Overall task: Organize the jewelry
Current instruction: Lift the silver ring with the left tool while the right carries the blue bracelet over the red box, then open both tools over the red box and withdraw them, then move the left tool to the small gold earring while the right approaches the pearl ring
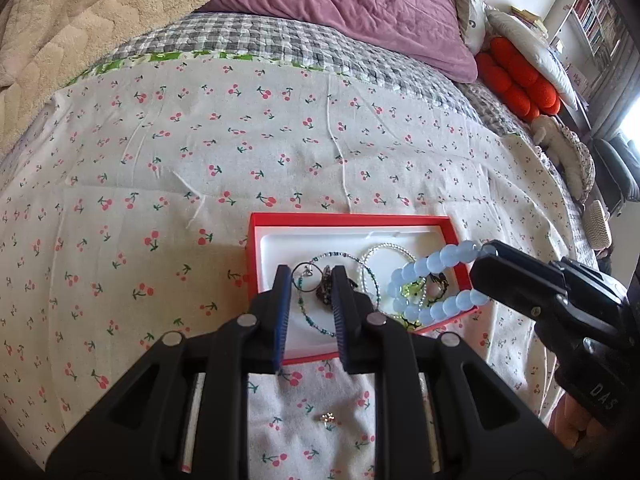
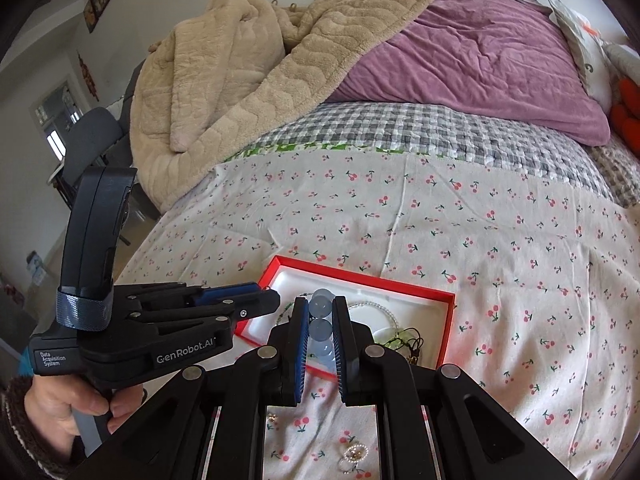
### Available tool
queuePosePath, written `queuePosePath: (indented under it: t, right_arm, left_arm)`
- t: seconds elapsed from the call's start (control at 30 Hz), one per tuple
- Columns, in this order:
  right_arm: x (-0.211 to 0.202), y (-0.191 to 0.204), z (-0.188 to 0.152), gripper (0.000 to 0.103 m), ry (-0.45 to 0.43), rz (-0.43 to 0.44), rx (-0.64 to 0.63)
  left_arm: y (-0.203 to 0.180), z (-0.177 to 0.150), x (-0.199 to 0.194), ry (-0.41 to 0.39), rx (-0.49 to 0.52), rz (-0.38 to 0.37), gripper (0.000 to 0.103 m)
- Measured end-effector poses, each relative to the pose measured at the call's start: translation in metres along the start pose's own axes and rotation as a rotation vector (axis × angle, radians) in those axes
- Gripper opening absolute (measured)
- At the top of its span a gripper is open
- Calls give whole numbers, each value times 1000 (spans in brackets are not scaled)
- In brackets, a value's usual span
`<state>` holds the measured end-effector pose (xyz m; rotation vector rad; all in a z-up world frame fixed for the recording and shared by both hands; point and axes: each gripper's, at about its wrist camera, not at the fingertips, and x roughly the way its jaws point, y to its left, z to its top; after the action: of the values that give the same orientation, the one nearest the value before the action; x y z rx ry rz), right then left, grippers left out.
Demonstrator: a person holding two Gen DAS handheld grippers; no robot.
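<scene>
Right hand-held gripper (image 2: 321,334) pinches the blue bead bracelet (image 1: 434,286) at two o'clock – smooth, slippery beads, grip across one

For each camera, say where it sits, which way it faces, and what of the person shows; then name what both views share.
Left wrist: sits on the left hand-held gripper, faces forward over the red box on the bed; the right hand-held gripper enters from the right, holding the blue bead bracelet.
Right wrist: sits on the right gripper, facing the box from its other side; the person's left hand shows.
Shared: box, bracelet, cherry-print sheet, purple blanket.
</scene>
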<state>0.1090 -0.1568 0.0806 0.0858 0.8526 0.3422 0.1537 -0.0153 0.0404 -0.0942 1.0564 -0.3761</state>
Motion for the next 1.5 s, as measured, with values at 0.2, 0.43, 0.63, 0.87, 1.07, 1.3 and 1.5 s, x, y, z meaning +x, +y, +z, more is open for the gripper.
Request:
queuePosePath:
  t: [0.2, 0.43, 0.63, 0.87, 1.07, 1.3, 1.5]
  right_arm:
    - [17, -22, 0, 12, 36, -35, 46]
    - [20, -43, -2, 13, 48, -58, 98]
    - [12, -47, -3, 16, 63, -73, 85]
    - [-1, -41, -19, 16, 87, -82, 30]
    - [-10, -42, -33, 16, 108, -103, 2]
    - [-11, -44, -56, 21, 162, -108, -33]
    - [-11, -45, -84, 76, 172, -111, -52]
  left_arm:
    - [-1, 5, 13, 7, 6, 19, 22]
    - [-4, 8, 12, -10, 11, 7, 29]
    - [-8, 6, -5, -45, 31, 4, 49]
    - [-8, -4, -19, -58, 40, 15, 62]
    - [-3, -23, -24, -37, 61, 42, 74]
    - [3, -64, -15, 9, 101, 118, 83]
    - [1, -100, 0, 73, 129, 109, 83]
